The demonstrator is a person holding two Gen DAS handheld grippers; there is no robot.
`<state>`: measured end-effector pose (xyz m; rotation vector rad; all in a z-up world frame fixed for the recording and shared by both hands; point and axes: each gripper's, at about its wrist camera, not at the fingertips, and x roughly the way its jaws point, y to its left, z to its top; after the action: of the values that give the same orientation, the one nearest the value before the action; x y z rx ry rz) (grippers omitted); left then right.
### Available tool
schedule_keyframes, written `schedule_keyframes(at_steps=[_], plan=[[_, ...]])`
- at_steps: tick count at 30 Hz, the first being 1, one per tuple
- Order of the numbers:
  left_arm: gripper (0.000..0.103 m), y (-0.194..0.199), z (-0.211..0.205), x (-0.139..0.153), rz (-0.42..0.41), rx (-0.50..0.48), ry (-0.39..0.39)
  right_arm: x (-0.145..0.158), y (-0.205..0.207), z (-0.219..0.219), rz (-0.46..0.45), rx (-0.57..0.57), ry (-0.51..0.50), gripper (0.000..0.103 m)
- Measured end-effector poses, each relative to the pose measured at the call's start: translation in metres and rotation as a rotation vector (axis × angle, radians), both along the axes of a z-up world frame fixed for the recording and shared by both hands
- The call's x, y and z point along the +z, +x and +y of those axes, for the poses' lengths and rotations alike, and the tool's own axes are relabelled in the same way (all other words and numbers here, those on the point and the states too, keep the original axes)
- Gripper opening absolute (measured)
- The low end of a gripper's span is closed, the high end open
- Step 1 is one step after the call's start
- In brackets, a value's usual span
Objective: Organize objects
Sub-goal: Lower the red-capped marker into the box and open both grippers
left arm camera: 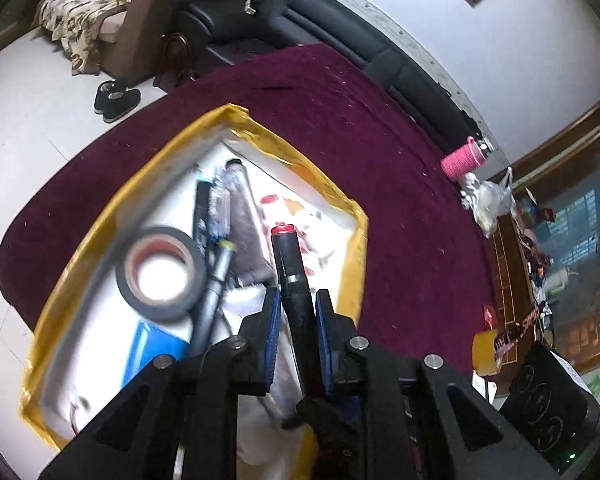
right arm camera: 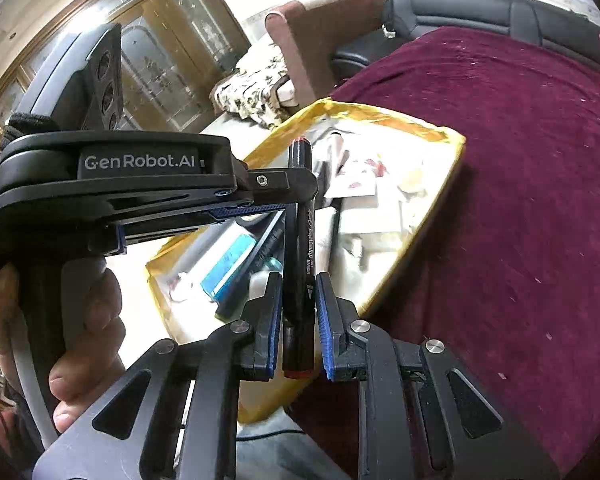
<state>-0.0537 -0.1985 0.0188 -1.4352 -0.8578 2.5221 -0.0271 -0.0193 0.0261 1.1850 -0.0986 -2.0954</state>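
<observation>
Black marker (right arm camera: 298, 240) held upright over yellow-rimmed box (right arm camera: 440, 184); left gripper (right arm camera: 300, 184) clamps upper barrel, right gripper (right arm camera: 298, 320) jaws narrow beside lower end, contact unclear; likely handover, steadying for drop-in

One black art marker (right arm camera: 299, 240) with red ends is in view, along with one yellow-taped box (left arm camera: 112, 208), one roll of black tape (left arm camera: 161, 273) and one blue flat item (left arm camera: 156, 346) inside it. Two grippers show, the left gripper (left arm camera: 298, 312) and the right gripper (right arm camera: 299, 312). On the one maroon cloth (left arm camera: 400, 184) stand one pink spool (left arm camera: 462, 158) and one roll of yellow tape (left arm camera: 485, 354), and one pair of black shoes (left arm camera: 116, 98) sits on the floor; the pens in the box are too blurred to count.
</observation>
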Motion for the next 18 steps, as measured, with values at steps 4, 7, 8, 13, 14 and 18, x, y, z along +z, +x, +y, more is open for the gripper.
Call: schedule_keyframes(at_steps=[4,7,8,13,14,18], plan=[[0.015,-0.011,-0.01,-0.008,-0.015,0.006,-0.002,-0.005,-0.017,-0.015,-0.019,-0.011,0.024,0.017],[0.015,-0.015,-0.016,-0.014,-0.021,0.01,0.007,-0.006,-0.024,-0.021,-0.033,-0.016,0.028,0.017],[0.015,-0.016,-0.017,-0.015,-0.022,0.011,0.012,-0.006,-0.026,-0.025,-0.031,-0.021,0.034,0.017],[0.016,-0.022,-0.02,-0.019,-0.019,0.031,-0.001,-0.01,-0.036,-0.033,-0.046,-0.028,0.033,0.017],[0.016,-0.022,-0.021,-0.02,-0.021,0.03,-0.01,-0.011,-0.039,-0.035,-0.054,-0.029,0.026,0.017],[0.017,-0.022,-0.023,-0.025,-0.037,0.037,-0.021,-0.015,-0.042,-0.036,-0.073,-0.035,-0.001,0.017]])
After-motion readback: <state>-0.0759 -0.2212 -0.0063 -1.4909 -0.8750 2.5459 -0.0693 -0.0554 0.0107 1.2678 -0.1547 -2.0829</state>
